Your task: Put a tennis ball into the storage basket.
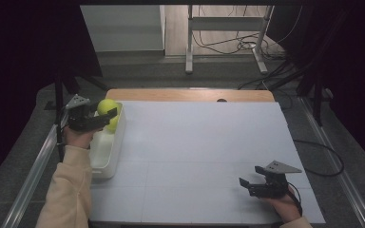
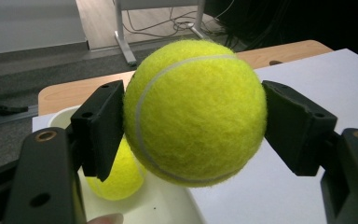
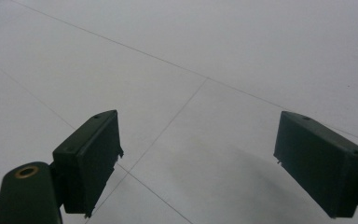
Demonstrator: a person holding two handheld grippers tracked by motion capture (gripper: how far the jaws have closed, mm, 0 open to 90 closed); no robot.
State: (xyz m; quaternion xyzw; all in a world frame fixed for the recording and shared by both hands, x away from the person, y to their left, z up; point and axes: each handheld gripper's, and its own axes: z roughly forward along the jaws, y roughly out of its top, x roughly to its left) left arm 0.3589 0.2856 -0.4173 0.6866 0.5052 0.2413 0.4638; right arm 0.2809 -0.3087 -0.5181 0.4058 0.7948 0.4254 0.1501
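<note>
My left gripper (image 2: 193,123) is shut on a yellow-green tennis ball (image 2: 196,112), its two black pads pressed against the ball's sides. In the high view that left gripper (image 1: 105,116) holds the ball (image 1: 105,106) above the far end of a white tub (image 1: 105,164) at the table's left edge. A second tennis ball (image 2: 116,179) lies in the tub below, partly hidden by the held ball; it is also in the high view (image 1: 113,124). My right gripper (image 3: 198,158) stands open over the bare white table top, and sits at the near right (image 1: 247,183).
The white table top (image 1: 199,156) spreads between the two hands. A wooden strip (image 1: 190,95) with a small dark hole runs along its far edge. Beyond it stand a metal frame's legs (image 1: 228,38) and loose cables on the floor.
</note>
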